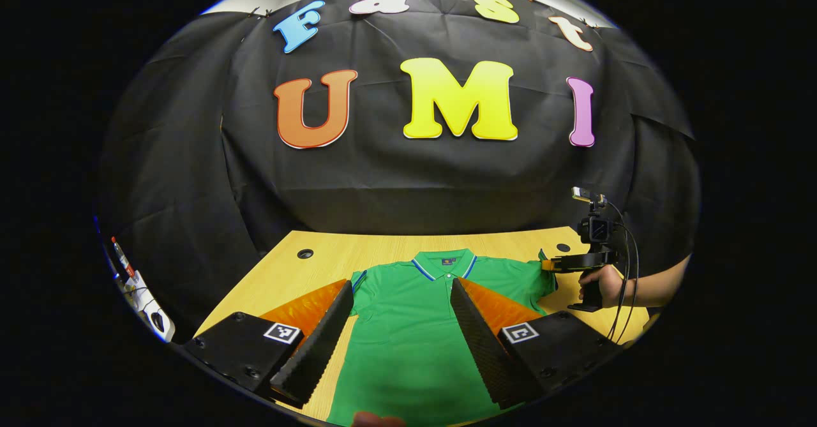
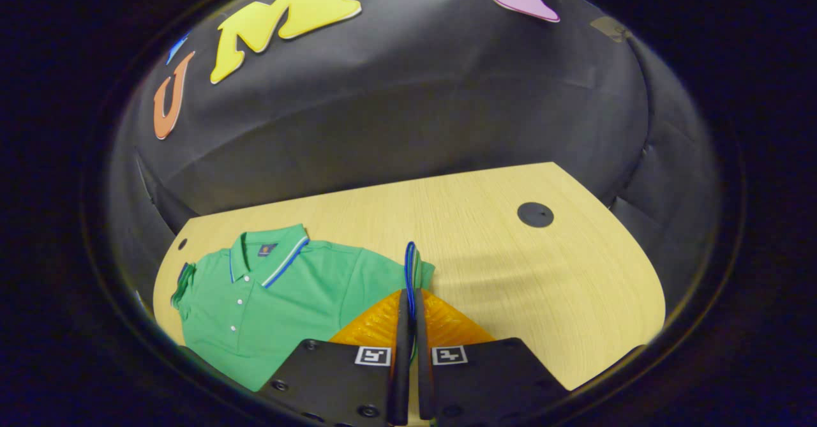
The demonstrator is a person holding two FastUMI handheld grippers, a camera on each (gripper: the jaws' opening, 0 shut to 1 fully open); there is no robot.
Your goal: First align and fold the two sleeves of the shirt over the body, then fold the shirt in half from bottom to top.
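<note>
A green polo shirt [image 1: 408, 325] with a blue-and-white trimmed collar lies flat on the wooden table [image 1: 383, 248], collar toward the wall. My left gripper [image 1: 401, 290] hovers open above the shirt's chest, its fingers spread either side of the body. In the left gripper view, my right gripper [image 1: 550, 263] sits at the shirt's right sleeve, held by a hand [image 1: 605, 284]. In the right gripper view, the shirt [image 2: 268, 299] lies to the left and my right gripper [image 2: 410, 299] is shut on the sleeve's blue-trimmed cuff [image 2: 410, 270], which stands up between the fingers.
The table [image 2: 510, 274] has round cable holes [image 2: 535, 214] [image 1: 305, 254] near its far corners. Bare wood stretches right of the shirt in the right gripper view. Some small items [image 1: 143, 299] stand beyond the table's left edge. A fingertip [image 1: 376, 420] shows at the bottom.
</note>
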